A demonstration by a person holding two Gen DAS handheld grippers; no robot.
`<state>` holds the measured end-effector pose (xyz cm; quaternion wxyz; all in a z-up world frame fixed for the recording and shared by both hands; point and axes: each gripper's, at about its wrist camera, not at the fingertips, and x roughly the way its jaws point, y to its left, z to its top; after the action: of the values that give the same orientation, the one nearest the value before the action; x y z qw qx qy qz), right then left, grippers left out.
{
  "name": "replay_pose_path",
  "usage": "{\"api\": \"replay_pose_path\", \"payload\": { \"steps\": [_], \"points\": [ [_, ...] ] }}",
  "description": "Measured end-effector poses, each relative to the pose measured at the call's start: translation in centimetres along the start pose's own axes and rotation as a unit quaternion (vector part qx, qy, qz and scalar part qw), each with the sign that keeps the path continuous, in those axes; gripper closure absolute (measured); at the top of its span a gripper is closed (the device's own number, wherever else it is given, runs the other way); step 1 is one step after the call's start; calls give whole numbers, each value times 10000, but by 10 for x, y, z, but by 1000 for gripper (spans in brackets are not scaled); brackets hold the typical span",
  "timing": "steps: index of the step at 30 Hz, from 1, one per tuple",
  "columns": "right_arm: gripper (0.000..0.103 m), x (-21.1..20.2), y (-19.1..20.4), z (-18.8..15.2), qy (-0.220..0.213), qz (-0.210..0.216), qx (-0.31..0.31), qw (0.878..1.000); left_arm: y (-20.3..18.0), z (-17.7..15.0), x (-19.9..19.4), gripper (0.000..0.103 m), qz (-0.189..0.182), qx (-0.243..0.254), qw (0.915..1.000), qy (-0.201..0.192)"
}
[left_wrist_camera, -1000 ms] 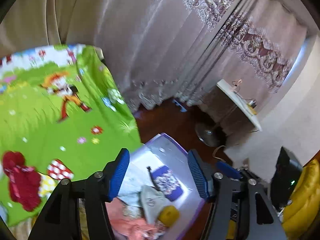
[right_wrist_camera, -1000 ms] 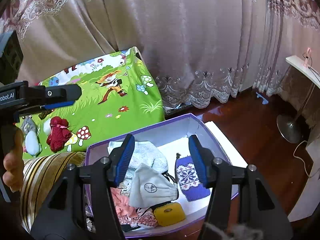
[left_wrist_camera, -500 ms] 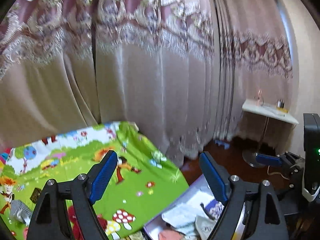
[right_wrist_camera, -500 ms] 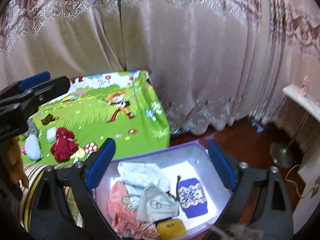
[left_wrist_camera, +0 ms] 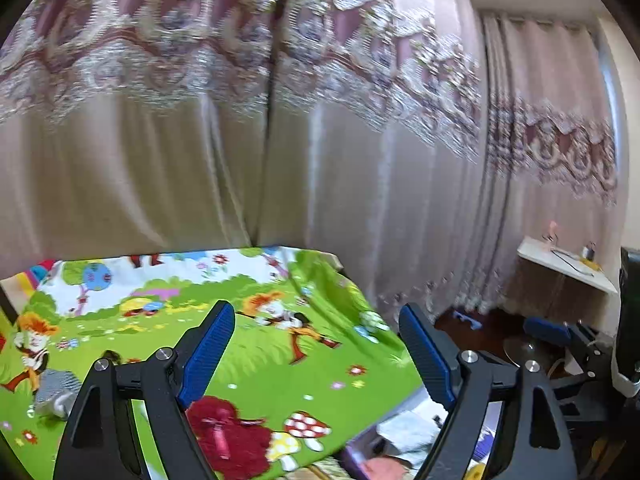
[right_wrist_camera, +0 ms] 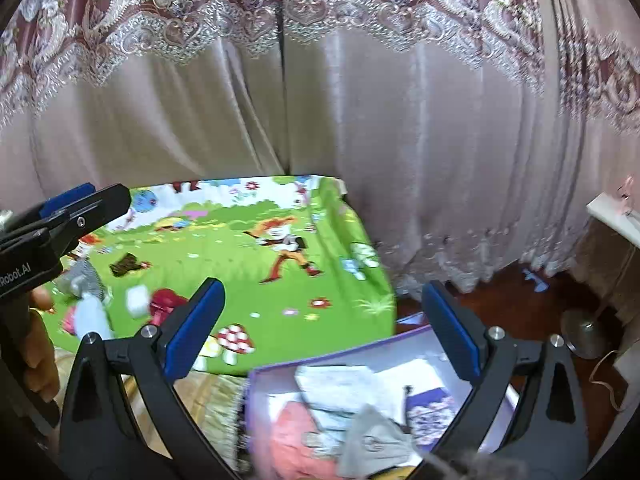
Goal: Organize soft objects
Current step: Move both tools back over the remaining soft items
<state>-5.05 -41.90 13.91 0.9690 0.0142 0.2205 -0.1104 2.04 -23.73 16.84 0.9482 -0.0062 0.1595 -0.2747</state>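
My left hand-held gripper (left_wrist_camera: 316, 350) is spread wide with nothing between its blue pads, and my right hand-held gripper (right_wrist_camera: 322, 326) is just as wide and just as empty. I judge both are held open and raised because I am between picks, looking for the next soft piece.

In the left wrist view, just past the left pad at the lower middle of the frame, a dark red knitted item (left_wrist_camera: 230, 436) lies on the green cartoon mat (left_wrist_camera: 256, 360). A grey knitted piece (left_wrist_camera: 56, 394) sits at the lower left. In the right wrist view the same red item (right_wrist_camera: 166, 302) shows left of centre, with a pale blue-white soft piece (right_wrist_camera: 92, 316) and a small white pad (right_wrist_camera: 138, 300) beside it (all somewhat blurred).

The purple box (right_wrist_camera: 340, 356) fills the lower right of the right wrist view, open-topped. It already holds a pink garment (right_wrist_camera: 296, 436), a grey cap (right_wrist_camera: 374, 440), a light folded cloth (right_wrist_camera: 340, 384) and a purple patterned knit (right_wrist_camera: 430, 416). I take it as the collecting place, set close beside the mat so carries stay short.

The mat's right edge drops off toward the box and the dark wooden floor (right_wrist_camera: 532, 308). The curtains (right_wrist_camera: 360, 120) hang close behind its far edge. Above the mat there is free room to come down on the red item.
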Motion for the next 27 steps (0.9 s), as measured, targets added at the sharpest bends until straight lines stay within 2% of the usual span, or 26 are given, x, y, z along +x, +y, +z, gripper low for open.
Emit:
{"api": "replay_pose_path", "payload": {
  "steps": [4, 6, 12, 21, 27],
  "points": [
    [3, 13, 17, 4, 173, 528, 133, 9984, 31, -3, 0, 18, 223, -225, 9995, 4],
    [3, 19, 26, 3, 261, 602, 83, 9978, 46, -6, 2, 18, 323, -342, 9989, 90],
    [3, 35, 54, 0, 456, 724, -149, 9962, 104, -16, 14, 18, 933, -710, 9923, 396],
    [3, 59, 91, 2, 666, 1041, -282, 9919, 205, -21, 26, 17, 1839, -1210, 9718, 844],
    [3, 78, 113, 0, 851, 1215, -341, 9883, 269, -34, 38, 15, 2370, -1606, 9495, 1284]
  ]
}}
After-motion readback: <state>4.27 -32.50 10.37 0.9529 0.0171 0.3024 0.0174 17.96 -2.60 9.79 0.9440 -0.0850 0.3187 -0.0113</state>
